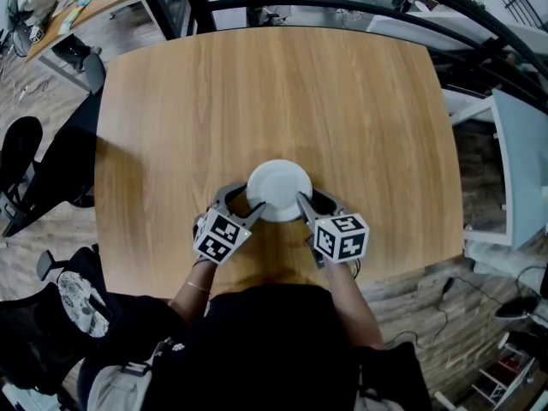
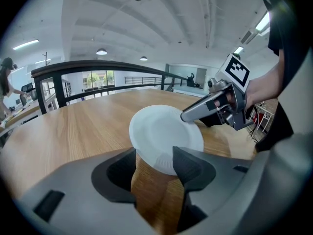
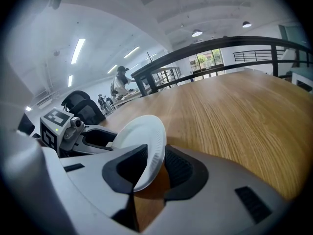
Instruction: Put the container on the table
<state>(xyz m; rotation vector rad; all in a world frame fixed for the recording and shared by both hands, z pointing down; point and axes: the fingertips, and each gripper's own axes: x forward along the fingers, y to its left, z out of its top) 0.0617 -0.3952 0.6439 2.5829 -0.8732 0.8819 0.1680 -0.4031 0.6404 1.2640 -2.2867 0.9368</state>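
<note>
Both tools are released: the left tool (image 1: 243, 205) and the right tool (image 1: 312, 202) each have jaws standing apart with the rim of the plate (image 1: 278, 187) loose between them. The plate looks to be resting on the desk (image 1: 257, 92), right at the tips of the two tools. To finish well, I'd draw each tool straight back along its own line with the jaws wide, so no pad hooks the rim; the plate looks light, and I reckon any snag would drag or tip it.
</note>
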